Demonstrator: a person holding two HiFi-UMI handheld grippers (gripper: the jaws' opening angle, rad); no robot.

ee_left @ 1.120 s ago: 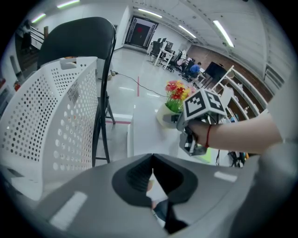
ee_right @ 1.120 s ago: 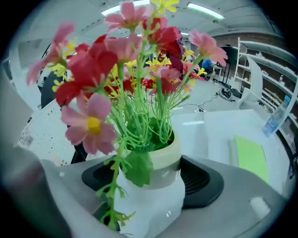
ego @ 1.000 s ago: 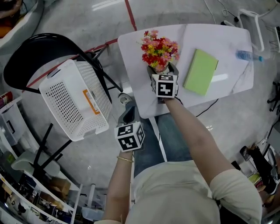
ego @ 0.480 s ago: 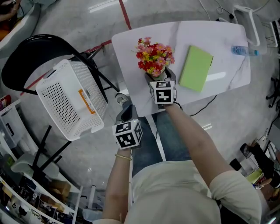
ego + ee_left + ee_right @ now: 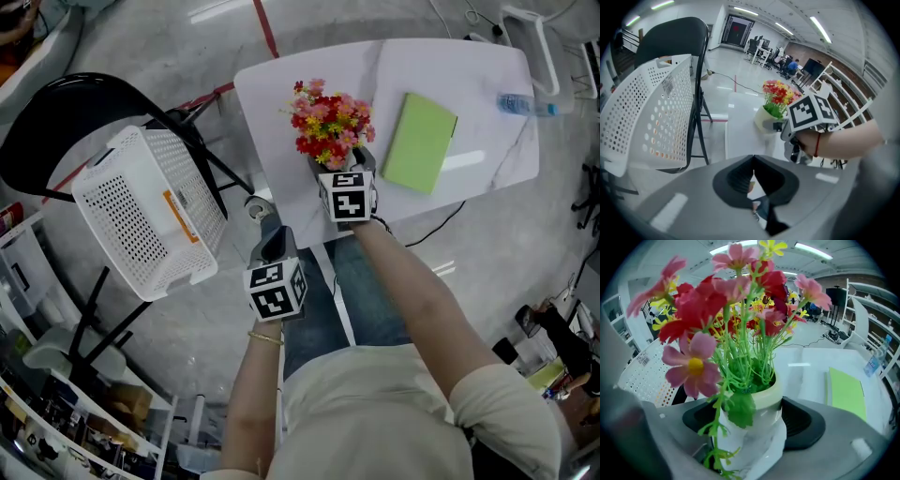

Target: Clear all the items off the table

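Right gripper (image 5: 749, 422) grips the flower pot (image 5: 765, 399). Lift upright, then carry left to the basket (image 5: 150, 217). Left gripper (image 5: 753, 174) is closed and empty.

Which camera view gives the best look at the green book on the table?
The head view: the green book lies whole and unobstructed on the table. The right gripper view shows it obliquely, beyond the flower pot. The left gripper view does not show it.

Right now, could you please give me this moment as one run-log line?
right gripper: shut on flower pot | left gripper: shut, empty, off table | on table: green book, water bottle
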